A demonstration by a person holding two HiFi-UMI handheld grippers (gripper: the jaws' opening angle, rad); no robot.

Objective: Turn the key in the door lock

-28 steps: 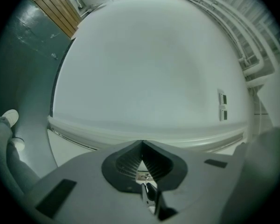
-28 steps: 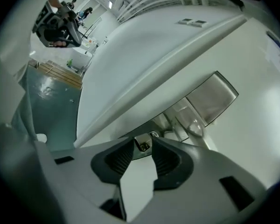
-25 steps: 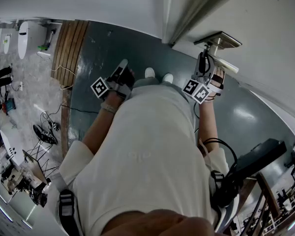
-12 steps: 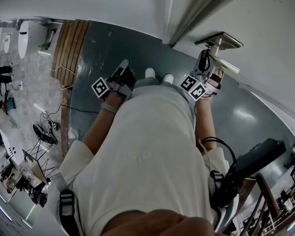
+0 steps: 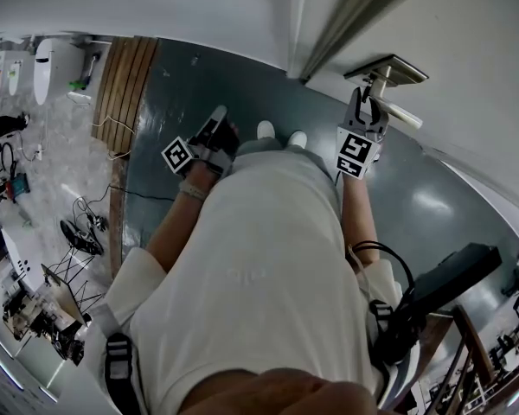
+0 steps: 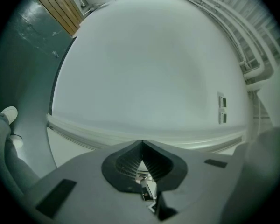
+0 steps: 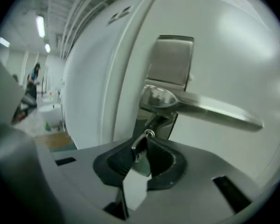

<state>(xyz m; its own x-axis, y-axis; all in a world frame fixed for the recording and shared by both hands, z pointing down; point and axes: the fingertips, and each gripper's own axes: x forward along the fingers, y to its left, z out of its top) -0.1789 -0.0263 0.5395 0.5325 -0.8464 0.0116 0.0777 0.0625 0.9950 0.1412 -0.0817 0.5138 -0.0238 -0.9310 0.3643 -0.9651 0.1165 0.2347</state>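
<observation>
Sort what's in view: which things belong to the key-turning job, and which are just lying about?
Job: key in the right gripper; lock plate; door handle.
Lying about: wooden slats; floor cables; idle left gripper.

The dark teal glossy floor (image 5: 432, 206) bears the person's two white shoes (image 5: 265, 129); a brown wooden slatted strip (image 5: 125, 80) runs along its left edge.

Teal floor (image 5: 182, 85) w/ white walls (image 5: 138, 3)
</observation>
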